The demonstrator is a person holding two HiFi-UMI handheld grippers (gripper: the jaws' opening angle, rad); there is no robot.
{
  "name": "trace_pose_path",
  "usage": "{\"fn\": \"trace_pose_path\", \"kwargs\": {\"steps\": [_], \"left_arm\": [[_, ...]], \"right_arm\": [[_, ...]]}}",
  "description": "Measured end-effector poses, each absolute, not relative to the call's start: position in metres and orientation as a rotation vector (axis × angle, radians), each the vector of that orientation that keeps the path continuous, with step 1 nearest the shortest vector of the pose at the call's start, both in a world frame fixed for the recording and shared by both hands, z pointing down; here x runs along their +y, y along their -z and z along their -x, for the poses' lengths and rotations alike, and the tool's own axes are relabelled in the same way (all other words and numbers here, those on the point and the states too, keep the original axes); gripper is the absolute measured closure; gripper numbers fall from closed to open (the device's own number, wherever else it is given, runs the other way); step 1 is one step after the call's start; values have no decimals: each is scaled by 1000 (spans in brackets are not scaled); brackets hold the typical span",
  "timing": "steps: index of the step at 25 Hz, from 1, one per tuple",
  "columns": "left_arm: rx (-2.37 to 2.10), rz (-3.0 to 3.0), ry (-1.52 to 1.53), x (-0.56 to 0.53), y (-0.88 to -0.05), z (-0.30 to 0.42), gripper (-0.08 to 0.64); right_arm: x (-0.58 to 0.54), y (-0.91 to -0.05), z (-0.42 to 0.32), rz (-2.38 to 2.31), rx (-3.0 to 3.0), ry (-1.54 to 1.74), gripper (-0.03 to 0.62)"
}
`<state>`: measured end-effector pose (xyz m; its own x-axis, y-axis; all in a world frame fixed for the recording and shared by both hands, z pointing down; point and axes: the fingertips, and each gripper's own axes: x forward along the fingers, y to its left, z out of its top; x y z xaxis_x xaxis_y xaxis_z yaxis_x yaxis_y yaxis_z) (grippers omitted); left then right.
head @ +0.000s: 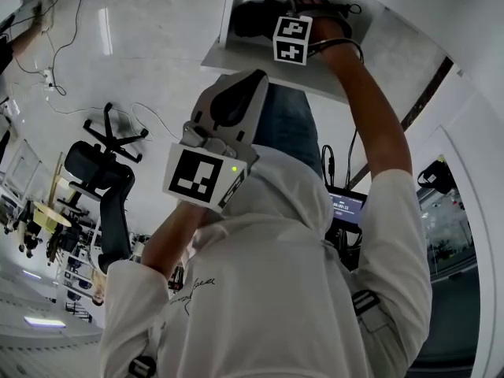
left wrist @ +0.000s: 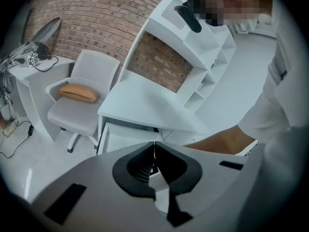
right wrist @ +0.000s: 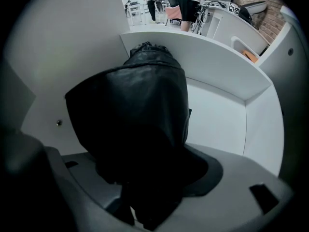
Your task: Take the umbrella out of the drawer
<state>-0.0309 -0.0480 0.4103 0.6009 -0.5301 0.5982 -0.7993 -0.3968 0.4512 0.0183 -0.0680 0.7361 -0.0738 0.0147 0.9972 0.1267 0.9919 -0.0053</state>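
- The umbrella (right wrist: 140, 115) is a black folded one in its sleeve, and it lies inside the white drawer (right wrist: 227, 115).
- In the right gripper view its long axis runs straight away from the camera, along the line of the jaws. Its bunched far end points towards the drawer's far wall.
- It lies close along the drawer's left side wall, with bare drawer floor to its right.
- In the head view the umbrella (head: 256, 16) shows as a dark mass in the drawer (head: 236, 57), stretching from the gripper towards the picture's left.
- The right gripper (right wrist: 145, 178) is clamped on the near end of the umbrella, whose black fabric fills the space between the jaws and hides their pads.
- The right arm (head: 378, 124) is stretched out nearly straight, its forearm bare and its white sleeve (head: 402, 235) ending near the elbow. The hand and the marker cube (head: 291, 39) sit at the drawer's opening.
- The left gripper (left wrist: 154, 151) has its jaws closed tip to tip, with nothing between them.
- In the head view the left gripper (head: 232, 105) is held outside the drawer, nearer the body, on a bent arm, with its jaws pointing towards the drawer's edge.
- Beyond the left gripper stand a white desk (left wrist: 145, 105) and a pale office chair (left wrist: 72, 117) with a tan cushion (left wrist: 79, 93) on its seat. A brick wall (left wrist: 96, 18) is behind them.
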Motion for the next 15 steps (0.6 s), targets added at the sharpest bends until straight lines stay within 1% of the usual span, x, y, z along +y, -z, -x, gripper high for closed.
{"fn": "trace_pose_path", "kwargs": {"steps": [4, 15], "left_arm": [[-1058, -2093, -464, -48, -409, 30, 543], [-1089, -2099, -449, -50, -399, 31, 543]], "right_arm": [[-68, -736, -20, 106, -1640, 90, 331], [-65, -733, -22, 43, -1647, 1, 341]]}}
